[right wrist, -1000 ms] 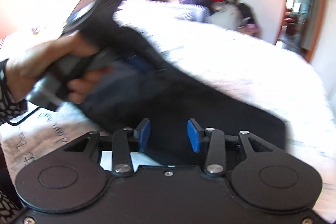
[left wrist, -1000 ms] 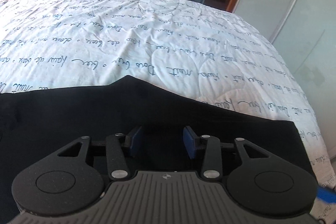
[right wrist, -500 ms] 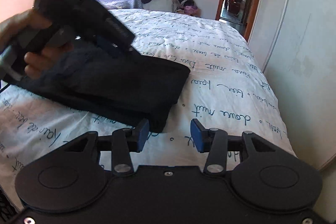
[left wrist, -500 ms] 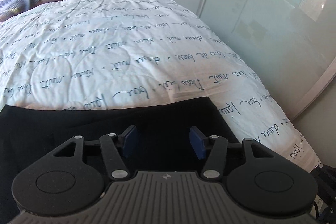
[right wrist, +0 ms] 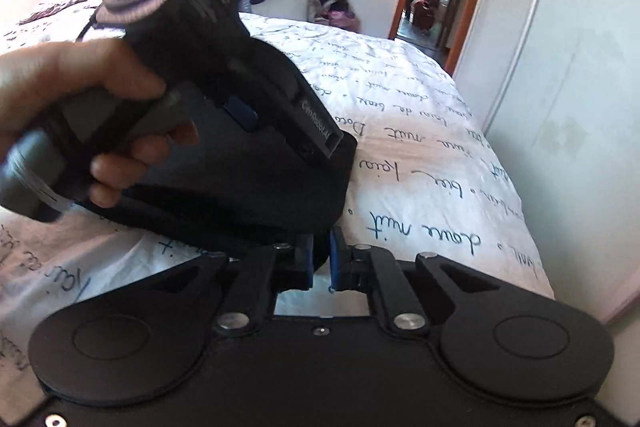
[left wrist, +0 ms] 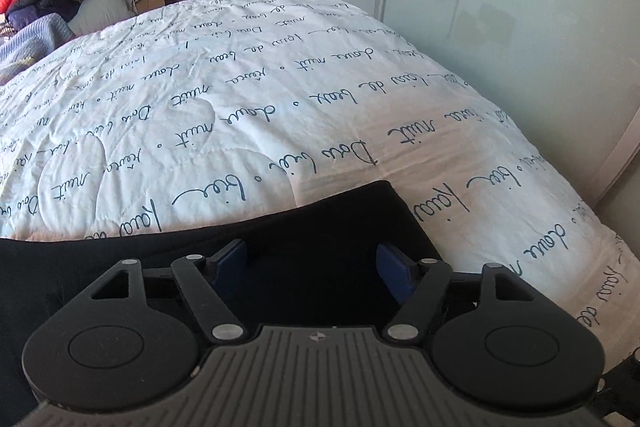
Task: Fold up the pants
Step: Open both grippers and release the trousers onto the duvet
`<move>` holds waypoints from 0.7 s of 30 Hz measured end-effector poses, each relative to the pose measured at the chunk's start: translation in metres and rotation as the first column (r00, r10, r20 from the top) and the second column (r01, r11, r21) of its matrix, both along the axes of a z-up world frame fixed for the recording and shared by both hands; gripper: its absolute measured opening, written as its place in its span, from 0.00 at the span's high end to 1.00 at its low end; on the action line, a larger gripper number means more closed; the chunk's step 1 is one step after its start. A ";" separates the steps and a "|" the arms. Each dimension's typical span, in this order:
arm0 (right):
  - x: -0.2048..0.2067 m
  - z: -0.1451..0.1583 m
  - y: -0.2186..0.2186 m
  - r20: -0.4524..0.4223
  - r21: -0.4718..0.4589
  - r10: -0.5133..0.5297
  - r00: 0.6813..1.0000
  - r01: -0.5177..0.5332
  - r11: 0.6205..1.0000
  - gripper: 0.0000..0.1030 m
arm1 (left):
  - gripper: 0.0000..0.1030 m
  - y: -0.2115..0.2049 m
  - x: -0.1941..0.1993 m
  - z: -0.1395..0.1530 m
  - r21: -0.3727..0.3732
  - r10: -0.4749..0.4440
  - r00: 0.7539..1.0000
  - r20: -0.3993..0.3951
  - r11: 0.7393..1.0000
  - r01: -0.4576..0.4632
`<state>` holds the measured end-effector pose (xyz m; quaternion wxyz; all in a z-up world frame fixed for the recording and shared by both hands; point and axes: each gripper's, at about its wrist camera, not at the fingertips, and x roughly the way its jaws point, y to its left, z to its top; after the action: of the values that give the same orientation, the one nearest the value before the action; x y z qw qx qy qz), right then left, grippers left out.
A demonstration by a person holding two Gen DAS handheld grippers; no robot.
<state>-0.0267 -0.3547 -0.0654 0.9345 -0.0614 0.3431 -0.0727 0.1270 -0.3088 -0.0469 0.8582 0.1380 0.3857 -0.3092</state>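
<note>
Pants (left wrist: 320, 227) (black, folded) lie on bed (left wrist: 280, 99); right tongs (right wrist: 320, 259) clamped on their corner, left tongs (left wrist: 312, 267) apart above them.

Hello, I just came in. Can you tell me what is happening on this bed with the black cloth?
A person is folding dark pants on a bed with a white script-print quilt, holding a gripper in each hand. The right gripper has its blue pads nearly together on the near edge of the folded pants. The left gripper is open and sits over the top of the fabric, gripping nothing. The person's left hand shows in the right wrist view. The pants look already folded into a compact bundle.
</note>
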 end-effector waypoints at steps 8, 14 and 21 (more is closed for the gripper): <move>-0.023 0.044 -0.043 0.077 0.121 0.008 0.997 -0.017 0.993 0.61 | 0.25 0.037 -0.011 0.006 -0.036 0.051 0.999 0.011 0.998 -0.051; 0.050 0.041 -0.047 0.125 0.173 0.085 0.989 -0.106 0.979 0.61 | 0.25 0.073 -0.009 0.004 -0.089 0.162 0.986 -0.045 0.982 -0.166; 0.118 0.012 -0.041 -0.026 0.275 0.137 0.990 -0.124 0.953 0.81 | 0.21 0.090 -0.007 0.005 -0.046 0.165 0.986 0.003 0.985 -0.165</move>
<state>0.0909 -0.3956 -0.0539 0.9288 0.0438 0.3661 0.0385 0.1202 -0.2189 -0.0424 0.8850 0.0869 0.3859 -0.2454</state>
